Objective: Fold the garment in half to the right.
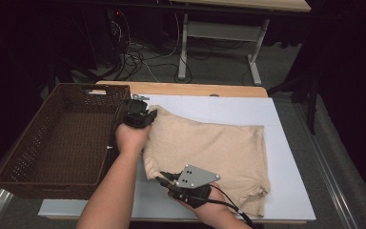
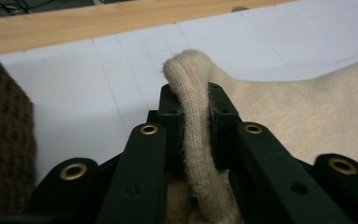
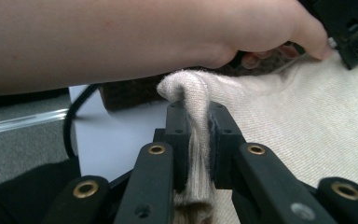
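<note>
Beige shirt (image 1: 209, 152) flat; long axis left-right

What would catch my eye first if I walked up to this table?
Probably the beige shirt spread on the white table top, pinched at its left edge by two black hand-held grippers: the left gripper at the far corner, the right gripper at the near one. Next, the big brown woven basket sitting at the left.

Bright table, dark surroundings

Overhead light falls evenly on the white table (image 1: 286, 143); the room behind sinks into black. Both gripper views are soft, their near black arms blurred, shadows faint.
</note>
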`<state>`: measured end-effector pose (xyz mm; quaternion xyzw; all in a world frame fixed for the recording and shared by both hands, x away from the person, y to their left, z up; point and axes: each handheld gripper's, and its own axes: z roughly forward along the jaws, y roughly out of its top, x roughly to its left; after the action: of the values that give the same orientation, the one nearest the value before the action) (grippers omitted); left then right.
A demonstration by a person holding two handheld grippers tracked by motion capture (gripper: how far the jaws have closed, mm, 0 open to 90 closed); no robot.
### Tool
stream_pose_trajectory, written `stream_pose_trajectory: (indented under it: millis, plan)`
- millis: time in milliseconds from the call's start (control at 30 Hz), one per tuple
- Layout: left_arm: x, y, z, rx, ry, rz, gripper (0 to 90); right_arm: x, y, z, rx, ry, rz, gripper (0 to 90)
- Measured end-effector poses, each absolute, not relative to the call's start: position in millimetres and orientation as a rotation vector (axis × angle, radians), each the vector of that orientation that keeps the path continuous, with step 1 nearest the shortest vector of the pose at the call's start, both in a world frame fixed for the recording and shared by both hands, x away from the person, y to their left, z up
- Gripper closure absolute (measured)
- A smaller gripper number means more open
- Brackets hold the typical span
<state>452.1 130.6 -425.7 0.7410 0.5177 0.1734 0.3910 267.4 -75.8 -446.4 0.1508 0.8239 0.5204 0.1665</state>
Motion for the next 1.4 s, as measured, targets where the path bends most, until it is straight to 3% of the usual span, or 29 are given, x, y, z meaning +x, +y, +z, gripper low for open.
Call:
stream_pose_trajectory:
  millis: [500, 1400]
  plan:
    - [455, 113, -431, 1.931, 1.289, 0.411, 77.3, 264, -112, -453, 0.506, 2.308, 1.446, 81.8]
    - [466, 0, -409, 1.983, 1.024, 0.332, 77.6, 243, -222, -460, 0.708, 2.149, 1.323, 81.9]
